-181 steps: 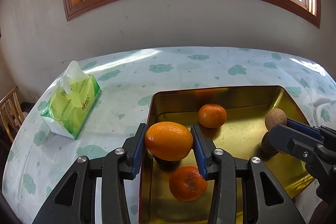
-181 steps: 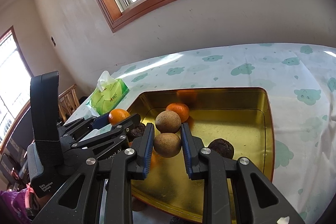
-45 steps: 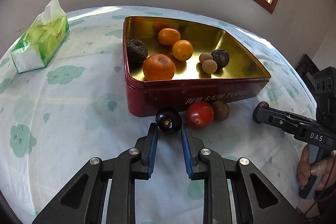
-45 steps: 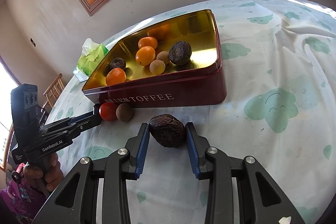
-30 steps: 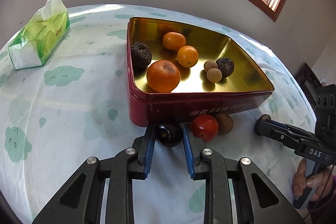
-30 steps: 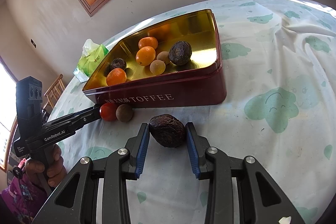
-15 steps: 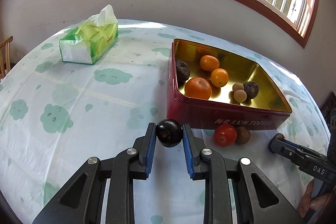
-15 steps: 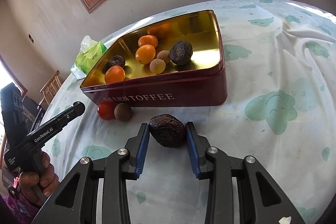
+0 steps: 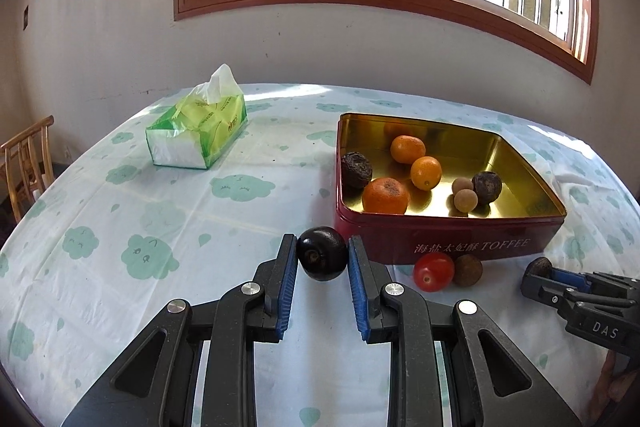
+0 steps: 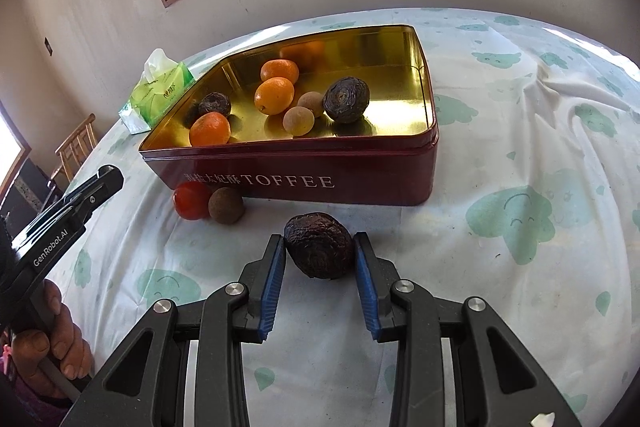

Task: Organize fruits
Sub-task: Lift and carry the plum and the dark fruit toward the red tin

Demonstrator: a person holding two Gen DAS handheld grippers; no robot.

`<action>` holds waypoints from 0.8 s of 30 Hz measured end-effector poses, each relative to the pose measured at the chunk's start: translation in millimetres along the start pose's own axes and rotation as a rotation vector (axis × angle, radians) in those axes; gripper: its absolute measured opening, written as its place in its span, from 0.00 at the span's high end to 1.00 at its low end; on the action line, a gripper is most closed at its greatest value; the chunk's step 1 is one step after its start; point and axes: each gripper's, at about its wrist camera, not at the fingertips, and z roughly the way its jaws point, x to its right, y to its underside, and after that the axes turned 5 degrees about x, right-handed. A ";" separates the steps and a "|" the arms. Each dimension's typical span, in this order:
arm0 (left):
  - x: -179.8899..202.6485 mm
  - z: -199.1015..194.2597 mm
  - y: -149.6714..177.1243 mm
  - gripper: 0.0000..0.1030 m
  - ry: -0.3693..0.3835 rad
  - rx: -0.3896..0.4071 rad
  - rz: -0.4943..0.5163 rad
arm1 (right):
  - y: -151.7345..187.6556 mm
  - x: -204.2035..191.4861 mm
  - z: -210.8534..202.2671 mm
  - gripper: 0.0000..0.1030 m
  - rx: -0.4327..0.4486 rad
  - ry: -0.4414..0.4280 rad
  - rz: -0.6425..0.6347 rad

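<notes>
While left gripper (image 9: 322,261) pinches dark plum (image 9: 321,253) | right gripper (image 10: 320,257) clamps wrinkled fruit (image 10: 319,251) | tin (image 10: 320,183) reads TOFFEE (white)

White lettering on the near red wall of the tin (image 10: 360,183) reads "TOFFEE", after a run of Chinese characters too small to make out. The left gripper (image 10: 108,181) carries "GenRobot.AI"; the right gripper (image 9: 538,273) carries "DAS". Print on the tissue pack (image 9: 200,131) is illegible.
</notes>
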 end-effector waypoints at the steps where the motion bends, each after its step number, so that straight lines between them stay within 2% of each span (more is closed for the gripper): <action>1: 0.2 -0.8 -0.3 0.75 -0.004 0.004 0.002 | -0.1 -0.8 0.1 0.69 -0.001 0.006 -0.005; 18: 7.2 -11.1 -0.3 0.75 -0.049 0.056 0.044 | 0.3 -15.6 2.2 0.68 -0.013 0.090 -0.088; 24: 7.7 -13.3 -0.1 0.75 -0.056 0.066 0.045 | 3.8 -18.4 0.0 0.69 -0.015 0.092 -0.101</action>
